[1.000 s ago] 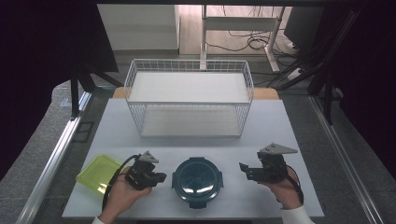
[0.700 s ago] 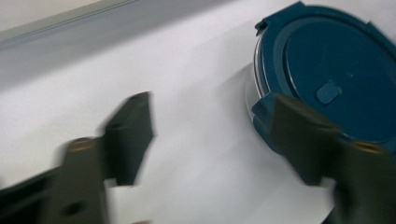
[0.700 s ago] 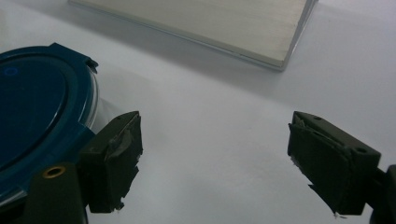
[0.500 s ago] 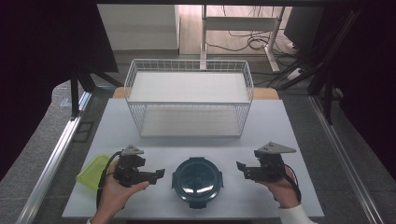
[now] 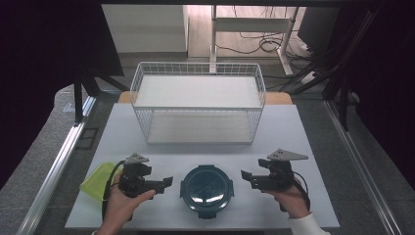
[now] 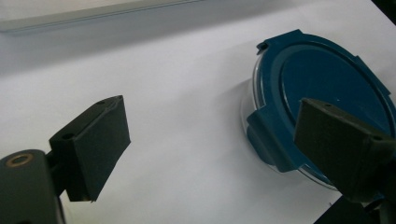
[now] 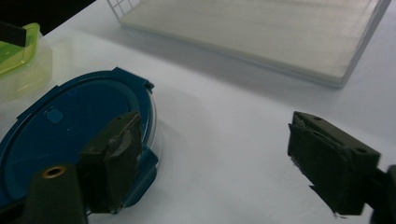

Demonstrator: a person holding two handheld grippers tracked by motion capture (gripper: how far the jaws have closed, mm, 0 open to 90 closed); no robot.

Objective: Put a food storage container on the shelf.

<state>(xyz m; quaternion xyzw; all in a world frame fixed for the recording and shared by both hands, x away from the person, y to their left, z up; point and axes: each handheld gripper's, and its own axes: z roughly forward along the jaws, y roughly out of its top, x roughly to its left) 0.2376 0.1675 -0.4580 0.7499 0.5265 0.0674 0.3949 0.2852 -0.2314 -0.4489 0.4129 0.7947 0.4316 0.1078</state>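
A round blue-lidded container (image 5: 206,190) sits on the white table (image 5: 293,132), right between the two hands. The left hand-held gripper (image 5: 165,182) and the right hand-held gripper (image 5: 246,177) both point in at it, jaws wide and holding nothing. It looks like the reaching step: neither one touches the lid yet. Next, I think, each must slide in closer and line up with a lid clip. A green-lidded box (image 5: 96,179) waits by the left hand, and a wire basket (image 5: 197,108) stands behind.
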